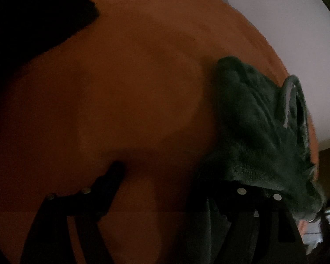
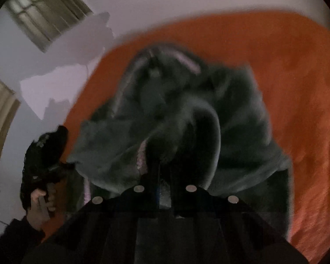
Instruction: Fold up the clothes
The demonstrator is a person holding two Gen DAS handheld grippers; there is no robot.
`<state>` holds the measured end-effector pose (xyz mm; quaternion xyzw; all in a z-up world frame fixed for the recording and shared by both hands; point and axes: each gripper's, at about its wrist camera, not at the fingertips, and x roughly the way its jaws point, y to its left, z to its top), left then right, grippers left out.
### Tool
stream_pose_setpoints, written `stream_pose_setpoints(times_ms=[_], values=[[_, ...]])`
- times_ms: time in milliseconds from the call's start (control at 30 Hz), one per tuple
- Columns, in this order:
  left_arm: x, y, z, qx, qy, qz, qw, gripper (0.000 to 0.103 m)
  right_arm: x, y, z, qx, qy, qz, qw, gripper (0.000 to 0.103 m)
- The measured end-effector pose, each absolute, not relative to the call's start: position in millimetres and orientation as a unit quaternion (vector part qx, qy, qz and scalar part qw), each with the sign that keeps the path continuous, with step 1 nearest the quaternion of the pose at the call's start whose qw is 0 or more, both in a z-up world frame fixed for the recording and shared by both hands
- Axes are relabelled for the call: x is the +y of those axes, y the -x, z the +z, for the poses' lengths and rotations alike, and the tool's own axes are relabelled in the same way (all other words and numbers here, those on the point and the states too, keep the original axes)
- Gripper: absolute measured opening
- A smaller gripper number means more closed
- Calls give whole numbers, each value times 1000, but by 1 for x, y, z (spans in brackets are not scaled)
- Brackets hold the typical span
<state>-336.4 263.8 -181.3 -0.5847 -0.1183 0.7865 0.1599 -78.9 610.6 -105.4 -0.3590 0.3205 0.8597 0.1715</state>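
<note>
Green fleece garment (image 2: 176, 110) bunches mid-frame, pinched by the right tool (image 2: 165, 154) for lifting; left tool (image 1: 169, 173) stands spread, awaiting a hem.

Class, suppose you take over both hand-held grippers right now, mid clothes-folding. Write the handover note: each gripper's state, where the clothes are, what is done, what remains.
Right gripper: shut on the dark green garment, a bunched fold of it pinched between the jaws.
Left gripper: open over the orange cover, holding nothing; the garment drapes over its right finger.
A second dark garment lies at the far left of the cover.
Done: one edge gripped. No neat fold shows yet.
Left: take a second edge with the left gripper, spread the garment flat, then fold it.
</note>
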Motion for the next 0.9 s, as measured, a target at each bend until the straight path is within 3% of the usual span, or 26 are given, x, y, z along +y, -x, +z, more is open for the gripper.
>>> stream_pose_setpoints(times_ms=[133, 233, 400, 500, 600, 700, 900], values=[[256, 335, -180, -116, 585, 787, 157, 78, 618, 73, -166, 359, 469, 793, 149, 7], [266, 318, -171, -73, 576, 799, 157, 78, 625, 57, -190, 395, 491, 765, 131, 8], [249, 304, -159, -53, 568, 803, 173, 78, 626, 37, -173, 363, 508, 769, 140, 10], [237, 287, -132, -35, 544, 814, 201, 78, 634, 22, -135, 358, 455, 802, 149, 12], [243, 274, -98, 38, 491, 840, 228, 78, 637, 21, -108, 345, 410, 831, 149, 25], [244, 254, -70, 96, 450, 860, 223, 78, 637, 37, -94, 326, 395, 849, 131, 26], [309, 259, -51, 69, 438, 856, 268, 78, 636, 93, -126, 290, 426, 846, 136, 26]])
